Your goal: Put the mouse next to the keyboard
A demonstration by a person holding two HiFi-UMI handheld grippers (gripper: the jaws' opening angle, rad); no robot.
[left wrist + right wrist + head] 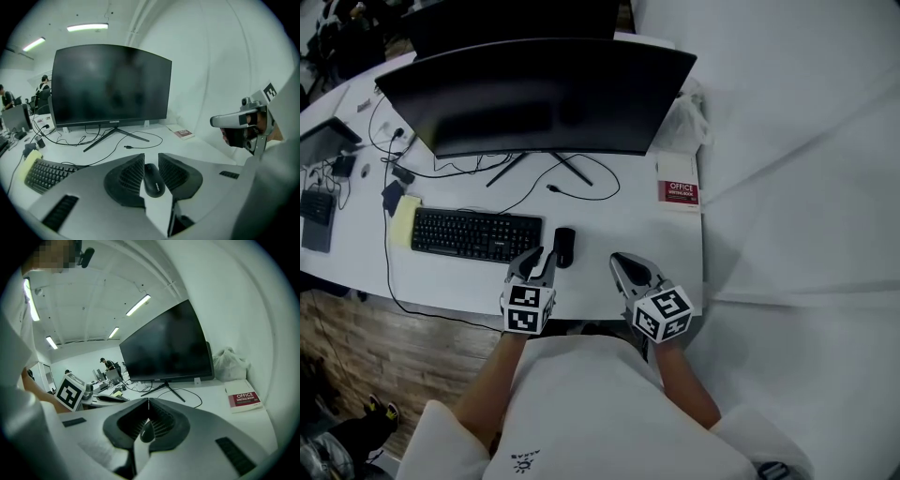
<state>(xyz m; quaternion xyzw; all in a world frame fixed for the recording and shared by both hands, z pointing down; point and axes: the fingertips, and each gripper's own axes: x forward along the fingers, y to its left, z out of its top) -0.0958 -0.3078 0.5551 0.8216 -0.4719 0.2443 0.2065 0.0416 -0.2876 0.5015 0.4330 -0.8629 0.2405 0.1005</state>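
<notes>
The mouse [564, 246] lies on the table [619, 220], just beside the right end of the keyboard [476, 233]. The left tongs [541, 260] hover near it, slightly parted, gripping nothing. The right tongs [622, 263] are closed tip to tip, empty.

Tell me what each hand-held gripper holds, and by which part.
Nothing is held. The mouse lies free on the desk beyond the left hand-held gripper's parted jaws; the right hand-held gripper is shut and empty.

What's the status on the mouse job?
Left gripper open, empty, just short of the mouse. Right gripper shut, empty. Mouse on desk beside keyboard. Nothing in the way.
</notes>
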